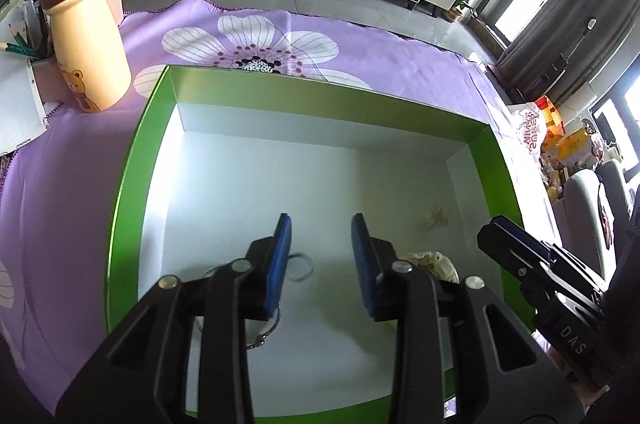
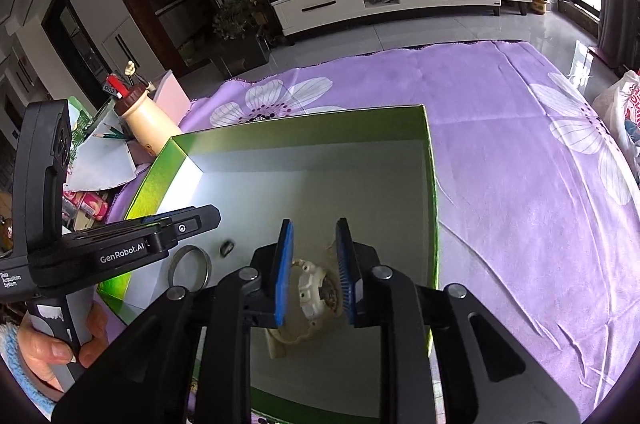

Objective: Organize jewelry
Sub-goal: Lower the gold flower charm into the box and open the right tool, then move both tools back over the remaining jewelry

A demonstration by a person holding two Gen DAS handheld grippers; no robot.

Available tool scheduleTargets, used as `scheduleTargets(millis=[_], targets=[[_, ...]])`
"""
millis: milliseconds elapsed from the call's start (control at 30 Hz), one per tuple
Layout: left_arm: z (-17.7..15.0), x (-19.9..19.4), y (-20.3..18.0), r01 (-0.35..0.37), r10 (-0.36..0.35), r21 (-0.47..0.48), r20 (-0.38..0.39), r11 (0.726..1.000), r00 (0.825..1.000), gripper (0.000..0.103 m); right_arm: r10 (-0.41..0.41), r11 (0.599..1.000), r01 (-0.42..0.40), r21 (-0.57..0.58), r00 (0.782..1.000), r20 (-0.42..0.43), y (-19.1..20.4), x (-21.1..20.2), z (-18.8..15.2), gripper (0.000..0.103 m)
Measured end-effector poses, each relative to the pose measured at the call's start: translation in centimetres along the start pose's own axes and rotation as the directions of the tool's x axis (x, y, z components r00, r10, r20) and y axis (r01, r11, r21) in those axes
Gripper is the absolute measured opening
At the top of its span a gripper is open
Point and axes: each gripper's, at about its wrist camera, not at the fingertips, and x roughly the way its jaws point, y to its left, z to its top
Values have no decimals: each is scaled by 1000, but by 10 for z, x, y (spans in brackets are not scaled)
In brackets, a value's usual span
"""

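Claw [image 2: 314, 272] arms partly hide cream watch [image 2: 316, 288].

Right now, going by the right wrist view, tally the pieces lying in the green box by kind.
Metal bangle: 1
White watch: 1
Small dark piece, too small to identify: 1
Total: 3

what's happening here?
A person holds a gripper in each hand over a green box on a purple floral cloth. Both the left gripper and right gripper hang open and empty inside the box. On the box floor lie a cream watch under the right gripper, a metal bangle and a small dark piece. A tan bottle stands outside the box.
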Motion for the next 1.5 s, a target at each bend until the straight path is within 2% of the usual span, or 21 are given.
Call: scheduleTargets(millis=[133, 333, 600, 900, 1167, 1500], targets=[[-7, -17, 2, -3, 3, 9, 32, 1000, 999, 49, 11, 1000, -11, 4, 1000, 20, -3, -15, -7, 30], [-30, -55, 4, -11, 7, 37, 91, 999, 996, 61, 36, 999, -34, -22, 997, 64, 3, -50, -28, 31], [-69, -110, 12, -15, 7, 44, 155, 999, 988, 69, 71, 995, -66, -75, 996, 55, 16, -85, -68, 34], [-130, -149, 28, -63, 56, 31, 191, 998, 980, 75, 125, 985, -131, -115, 991, -57, 37, -100, -126, 34], [-185, -153, 46, -35, 37, -10, 150, 999, 988, 83, 151, 981, -171, -86, 967, -206, 50, -82, -184, 34], [-217, -142, 55, -45, 46, -16, 107, 999, 993, 84, 144, 980, -173, -100, 959, -246, 65, -68, -206, 36]])
